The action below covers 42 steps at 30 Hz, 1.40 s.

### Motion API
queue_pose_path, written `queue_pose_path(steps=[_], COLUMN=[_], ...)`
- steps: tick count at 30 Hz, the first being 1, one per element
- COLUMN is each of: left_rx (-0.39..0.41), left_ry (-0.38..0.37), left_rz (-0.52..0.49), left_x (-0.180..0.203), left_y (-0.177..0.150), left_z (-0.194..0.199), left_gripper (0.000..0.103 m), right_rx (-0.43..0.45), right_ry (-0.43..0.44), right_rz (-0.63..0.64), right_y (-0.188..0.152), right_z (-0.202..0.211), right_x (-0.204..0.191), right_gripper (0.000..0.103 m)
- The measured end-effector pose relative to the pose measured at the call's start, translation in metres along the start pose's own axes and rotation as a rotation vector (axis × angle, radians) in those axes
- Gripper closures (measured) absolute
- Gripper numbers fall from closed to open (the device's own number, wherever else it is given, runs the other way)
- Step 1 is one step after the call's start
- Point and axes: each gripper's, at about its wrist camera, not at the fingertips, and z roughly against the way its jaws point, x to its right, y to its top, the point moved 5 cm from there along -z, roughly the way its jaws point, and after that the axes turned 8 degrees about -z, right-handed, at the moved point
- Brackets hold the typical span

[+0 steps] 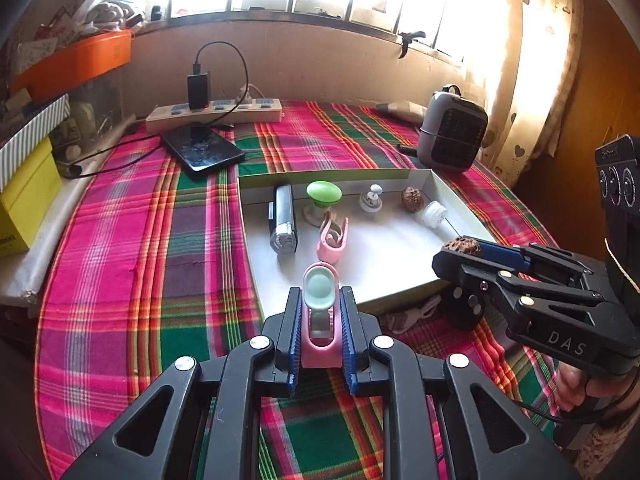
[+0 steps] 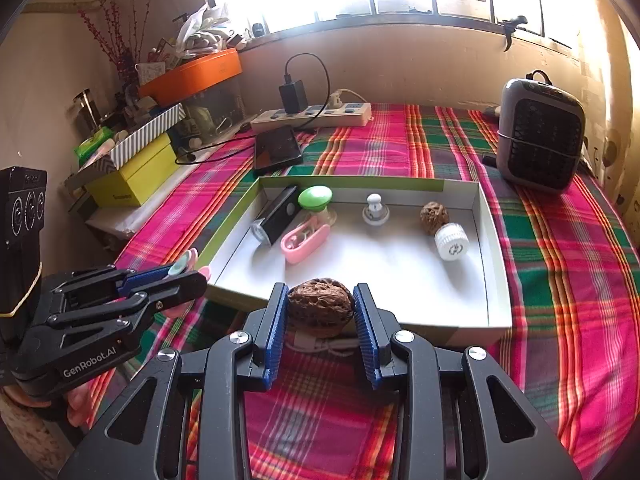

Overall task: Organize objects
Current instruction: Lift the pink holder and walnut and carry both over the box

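Both grippers hold items at the near edge of the white tray.

Left wrist view: left gripper [image 1: 320,316] clamps a pink clip [image 1: 320,320]; the tray [image 1: 404,178] holds a flashlight [image 1: 283,220], green knob [image 1: 323,194], walnut [image 1: 412,199].
Right wrist view: right gripper [image 2: 321,312] pinches a second walnut [image 2: 320,306] before the tray.

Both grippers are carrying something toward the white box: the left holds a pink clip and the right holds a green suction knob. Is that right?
Not quite. The right gripper is shut on a walnut, as the right wrist view shows; the green knob already stands in the white box. The left gripper does hold the pink clip.
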Motion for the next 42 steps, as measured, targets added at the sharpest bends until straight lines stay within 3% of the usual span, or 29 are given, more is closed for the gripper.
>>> queue_pose_path(steps=[15,29,42], left_rx=[-0.043,-0.080,-0.089], left_ry=[0.013,0.015,0.030], left_rz=[0.010,-0.006,-0.046], left_x=[-0.005,-0.006,-0.002], left_y=[0.017,0.018,0.021], left_z=[-0.035,-0.061,-0.072], left_gripper=[0.087,0.087,0.087], right_rx=[-0.056,-0.131,-0.146], right_ry=[-0.016,-0.023,-0.040], right_rz=[-0.002,-0.004,-0.018], right_y=[0.036,0.043,0.046], right_z=[-0.044,-0.084,-0.100], right_x=[0.016,0.020,0.021], right_gripper=[0.068,0.068,0.068])
